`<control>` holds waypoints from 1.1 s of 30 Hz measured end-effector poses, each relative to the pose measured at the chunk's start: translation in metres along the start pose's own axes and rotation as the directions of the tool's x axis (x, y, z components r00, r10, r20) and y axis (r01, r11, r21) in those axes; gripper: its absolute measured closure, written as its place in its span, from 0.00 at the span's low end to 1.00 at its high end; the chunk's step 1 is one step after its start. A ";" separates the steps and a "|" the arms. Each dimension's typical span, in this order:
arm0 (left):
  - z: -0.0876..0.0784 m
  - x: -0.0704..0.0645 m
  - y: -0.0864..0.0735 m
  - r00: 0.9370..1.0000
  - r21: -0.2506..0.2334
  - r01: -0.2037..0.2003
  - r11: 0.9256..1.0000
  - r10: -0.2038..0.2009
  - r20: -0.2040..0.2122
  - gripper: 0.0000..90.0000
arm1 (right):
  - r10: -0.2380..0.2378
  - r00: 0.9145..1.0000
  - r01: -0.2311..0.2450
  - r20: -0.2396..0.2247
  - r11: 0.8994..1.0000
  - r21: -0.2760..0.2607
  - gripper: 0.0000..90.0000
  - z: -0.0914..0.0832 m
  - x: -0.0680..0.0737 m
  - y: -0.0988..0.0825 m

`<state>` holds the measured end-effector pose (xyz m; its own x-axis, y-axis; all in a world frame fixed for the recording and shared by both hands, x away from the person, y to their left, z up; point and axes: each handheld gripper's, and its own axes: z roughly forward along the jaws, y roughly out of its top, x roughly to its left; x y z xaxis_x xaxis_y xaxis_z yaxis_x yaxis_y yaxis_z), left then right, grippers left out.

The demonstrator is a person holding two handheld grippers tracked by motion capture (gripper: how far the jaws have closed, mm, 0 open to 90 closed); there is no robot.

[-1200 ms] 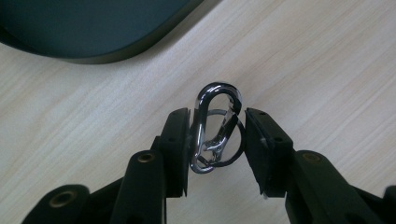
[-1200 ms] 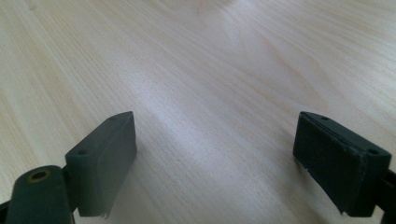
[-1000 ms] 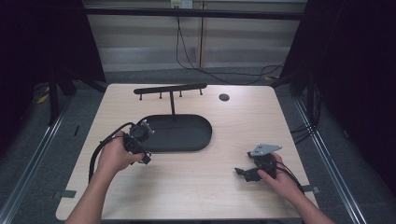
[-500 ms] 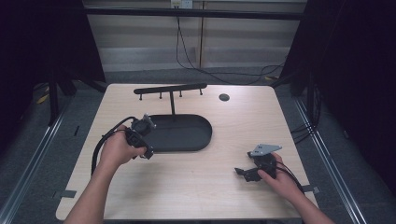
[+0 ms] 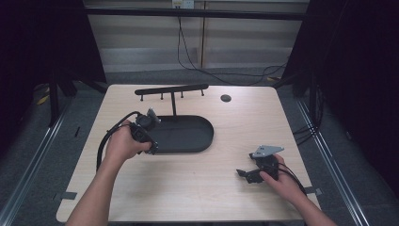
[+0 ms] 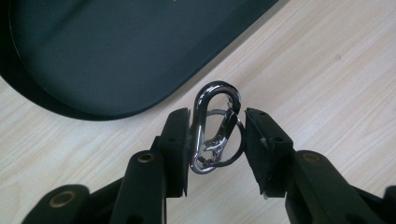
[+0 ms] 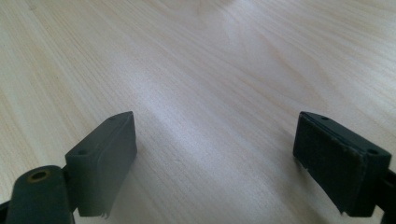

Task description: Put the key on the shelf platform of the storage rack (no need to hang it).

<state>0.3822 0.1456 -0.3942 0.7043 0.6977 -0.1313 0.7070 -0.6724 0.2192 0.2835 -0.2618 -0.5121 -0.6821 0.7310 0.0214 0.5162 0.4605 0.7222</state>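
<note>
On a pale wood-grain table (image 5: 197, 188), the left gripper (image 6: 217, 135) clamps a shiny steel carabiner (image 6: 214, 128) beside a black oval tray (image 5: 188, 134); the right gripper (image 7: 215, 163) gapes wide.

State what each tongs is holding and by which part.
The left tongs are shut on a silver carabiner with a key ring, pinched across the sides of its loop. The right tongs are open above the table, holding nothing.

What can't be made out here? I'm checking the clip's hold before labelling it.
- Carabiner in the left tool, left gripper view: its lower end sits behind the key ring; a firm pinch cannot be told.
- High view: the left hand covers that clip.
- Small dark disc: too small to identify.
</note>
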 end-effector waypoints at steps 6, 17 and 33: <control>-0.002 -0.001 0.008 1.000 -0.001 0.000 1.000 0.000 -0.002 0.68 | 0.000 1.000 0.000 0.000 1.000 0.000 0.14 0.000 0.000 0.000; 0.002 -0.004 0.024 1.000 -0.009 0.004 1.000 -0.004 0.007 0.68 | 0.003 1.000 -0.003 0.001 1.000 -0.001 0.14 0.000 0.000 0.000; 0.009 -0.003 0.040 1.000 -0.011 0.019 1.000 -0.019 0.009 0.68 | 0.000 1.000 0.000 0.001 1.000 -0.002 0.14 0.000 0.000 0.000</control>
<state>0.4087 0.1142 -0.3937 0.6912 0.7082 -0.1440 0.7196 -0.6563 0.2270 0.2836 -0.2617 -0.5122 -0.6813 0.7317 0.0211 0.5152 0.4589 0.7239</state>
